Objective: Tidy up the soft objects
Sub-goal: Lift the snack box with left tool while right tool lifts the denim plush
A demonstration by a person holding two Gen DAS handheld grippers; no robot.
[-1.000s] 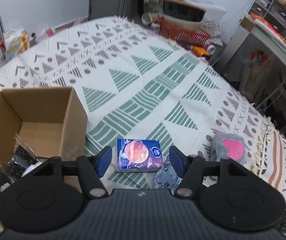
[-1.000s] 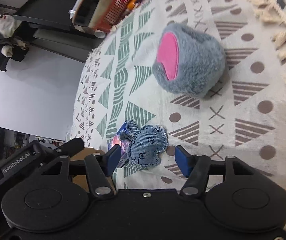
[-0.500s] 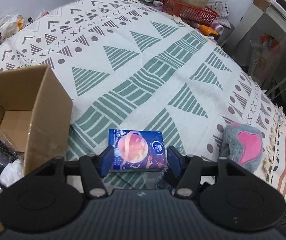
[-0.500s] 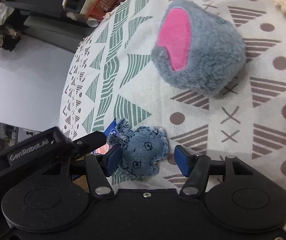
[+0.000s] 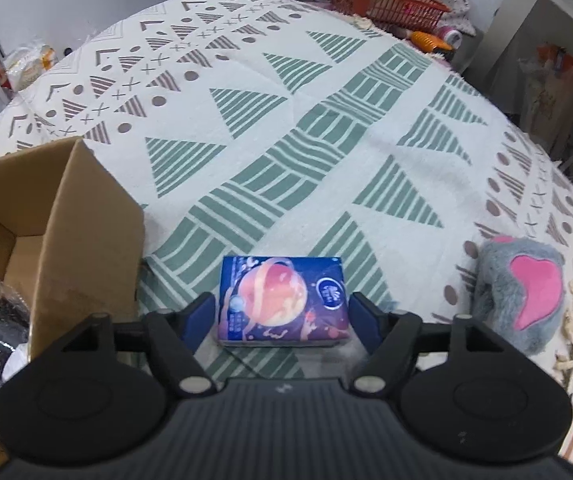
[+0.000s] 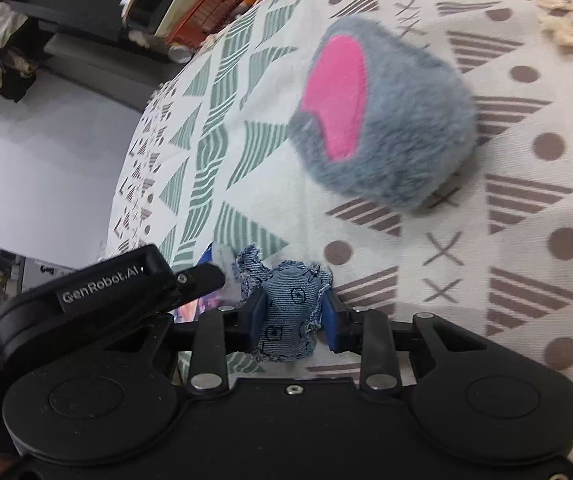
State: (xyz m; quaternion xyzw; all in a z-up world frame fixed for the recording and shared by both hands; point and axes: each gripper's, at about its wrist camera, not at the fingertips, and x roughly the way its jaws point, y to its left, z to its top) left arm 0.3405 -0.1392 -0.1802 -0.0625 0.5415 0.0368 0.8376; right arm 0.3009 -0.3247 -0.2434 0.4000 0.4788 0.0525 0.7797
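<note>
At the bottom centre, the right tool (image 6: pixel 290 320) was clenched on the denim toy (image 6: pixel 288 312); the left tool (image 5: pixel 282 316), released, straddled the tissue pack (image 5: pixel 282 300) crosswise.

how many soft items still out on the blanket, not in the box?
3. Tissue pack between the left tool's open fingers; denim toy clamped in the right tool; grey-pink plush near the fringed edge. Others may sit hidden behind the tools.

A patterned blanket (image 5: pixel 326 128) carries a cardboard box (image 5: pixel 86 232), tissue pack (image 5: pixel 282 302) and grey plush (image 5: pixel 518 292).
</note>
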